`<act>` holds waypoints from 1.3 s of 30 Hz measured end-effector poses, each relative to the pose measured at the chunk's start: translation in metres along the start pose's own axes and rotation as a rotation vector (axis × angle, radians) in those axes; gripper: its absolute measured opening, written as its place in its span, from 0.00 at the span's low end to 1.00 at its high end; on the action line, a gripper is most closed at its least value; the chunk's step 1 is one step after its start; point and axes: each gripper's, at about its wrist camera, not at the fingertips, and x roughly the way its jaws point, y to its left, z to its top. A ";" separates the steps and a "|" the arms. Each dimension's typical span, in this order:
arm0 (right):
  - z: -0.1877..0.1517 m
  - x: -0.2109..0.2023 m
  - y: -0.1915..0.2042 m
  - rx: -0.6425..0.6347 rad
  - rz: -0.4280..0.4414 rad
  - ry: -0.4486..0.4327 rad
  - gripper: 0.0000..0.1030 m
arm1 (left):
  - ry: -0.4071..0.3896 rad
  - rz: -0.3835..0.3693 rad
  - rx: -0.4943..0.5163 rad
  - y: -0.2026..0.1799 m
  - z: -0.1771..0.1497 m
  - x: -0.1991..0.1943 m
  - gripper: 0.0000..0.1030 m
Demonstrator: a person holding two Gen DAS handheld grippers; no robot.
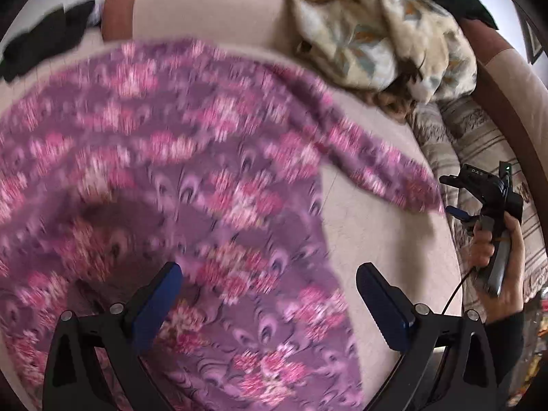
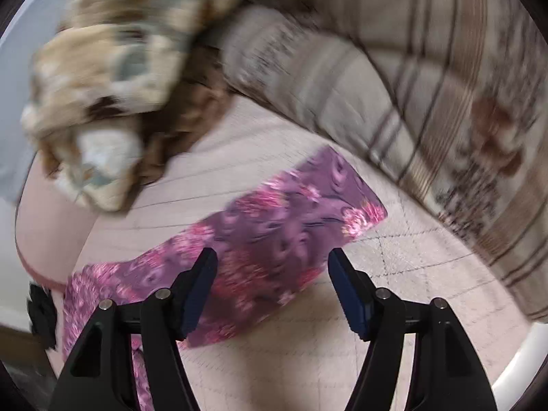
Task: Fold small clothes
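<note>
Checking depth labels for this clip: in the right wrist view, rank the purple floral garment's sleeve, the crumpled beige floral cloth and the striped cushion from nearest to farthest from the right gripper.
From the right gripper:
1. Purple floral sleeve, lying flat just ahead, between the open fingers.
2. Crumpled beige floral cloth, farther, upper left.
3. Striped cushion, upper right; too close to the cloth to rank firmly.

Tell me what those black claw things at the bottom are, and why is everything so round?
Those claws are grabbing tools. A person holds one in each hand, and each carries a wide, round-looking camera. One picture looks along the left tool, the other along the right tool. Both are open and hold nothing. You can even see the person's right hand gripping its tool. Under them a purple flowered garment lies spread on a pinkish couch seat, waiting to be folded. Behind it sit a crumpled beige flowered cloth and a striped cushion.
</note>
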 end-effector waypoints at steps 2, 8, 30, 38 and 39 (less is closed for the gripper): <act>0.002 0.010 -0.016 0.073 0.008 0.029 0.61 | 0.012 0.042 -0.020 0.011 -0.006 0.007 0.99; 0.008 0.045 -0.024 0.085 0.011 0.026 0.55 | 0.032 0.012 -0.074 0.017 -0.008 0.007 0.99; -0.316 -0.109 0.239 -0.996 0.614 -0.138 0.08 | -0.111 0.074 -0.312 0.142 0.046 -0.091 1.00; -0.397 -0.005 0.246 -1.113 0.515 0.297 0.21 | -0.009 0.000 -0.374 0.168 0.047 -0.070 1.00; -0.393 -0.004 0.247 -1.107 0.502 0.350 0.27 | -0.001 -0.011 -0.371 0.167 0.046 -0.069 1.00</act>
